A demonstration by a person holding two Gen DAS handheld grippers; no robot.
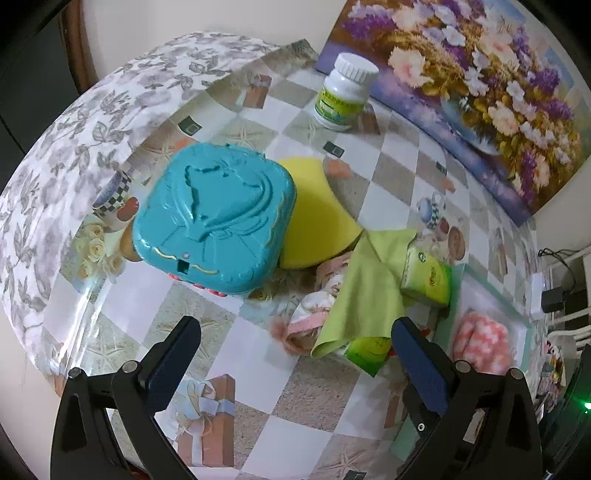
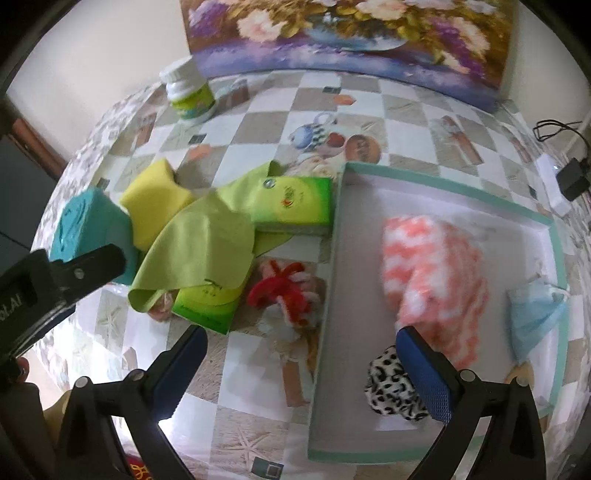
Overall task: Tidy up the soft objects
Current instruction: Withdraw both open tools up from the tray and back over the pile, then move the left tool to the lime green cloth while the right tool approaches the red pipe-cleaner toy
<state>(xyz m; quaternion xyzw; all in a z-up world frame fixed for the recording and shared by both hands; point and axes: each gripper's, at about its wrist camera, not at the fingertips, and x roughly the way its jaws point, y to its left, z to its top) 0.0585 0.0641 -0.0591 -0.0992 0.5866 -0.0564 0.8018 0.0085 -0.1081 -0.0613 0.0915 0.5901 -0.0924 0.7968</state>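
Your counter [image 2: 258,122] wears a glossy checkered cloth, with a flower painting [image 2: 351,33] leaning on the wall behind it. On its right side sits the shallow tray [image 2: 447,177] with mint-green rims, and inside it lie the pink-and-white fluffy cloth [image 2: 439,266], blurred in your right wrist view, a light blue face mask [image 2: 535,317] near the far right rim, and a black-and-white spotted piece [image 2: 388,387] at the near end. Left of the tray, the teal plastic case [image 1: 218,218] rests partly over the yellow sponge [image 1: 317,214]. A lime-green cloth [image 2: 195,251] drapes across two green tissue packs [image 2: 295,206], one just beside the tray's left rim, the other [image 2: 210,306] nearer you. A red-and-pink yarn item [image 2: 284,288] lies on the counter between the nearer pack and the tray. A white pill bottle [image 1: 343,92] stands by the painting. Your left gripper [image 1: 291,354] hovers over bare counter with jaws apart, holding nothing. Your right gripper [image 2: 303,369] has jaws wide apart too, one finger over the counter, the other over the tray.
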